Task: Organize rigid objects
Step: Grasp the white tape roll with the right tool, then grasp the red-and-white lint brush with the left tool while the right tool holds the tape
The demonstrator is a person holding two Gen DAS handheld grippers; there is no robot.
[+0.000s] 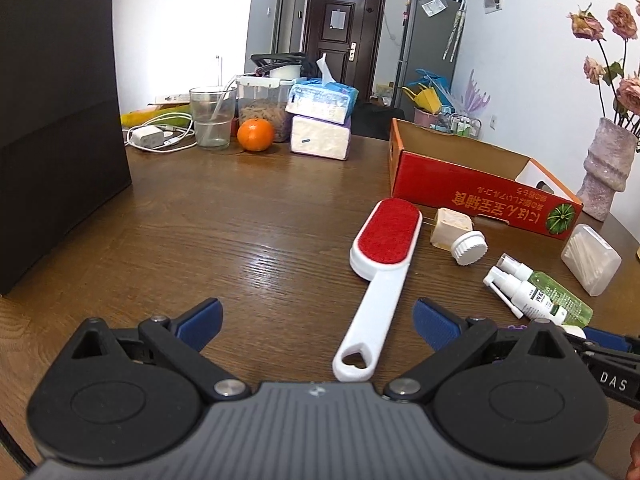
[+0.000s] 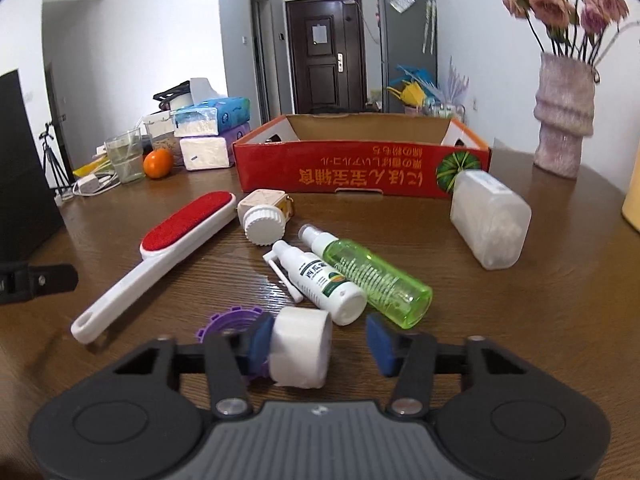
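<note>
My left gripper (image 1: 318,326) is open low over the wooden table (image 1: 240,240), and the white handle of a red lint brush (image 1: 384,236) runs between its blue pads (image 1: 200,324) without touching them. My right gripper (image 2: 320,346) is open around a white roll (image 2: 300,346). Its left pad (image 2: 260,344) touches the roll, while the right pad stands clear of it. A purple toothed ring (image 2: 228,320) lies partly hidden behind the left finger. Just ahead lie a white spray bottle (image 2: 320,280) and a green spray bottle (image 2: 372,280).
A red cardboard box (image 2: 360,168) stands open at the back. A white-capped beige jar (image 2: 264,216) and a cotton swab box (image 2: 488,220) lie before it. A vase (image 2: 560,120) of flowers is at the far right. Tissue packs (image 1: 320,120), an orange (image 1: 255,135) and a glass (image 1: 210,118) crowd the far left.
</note>
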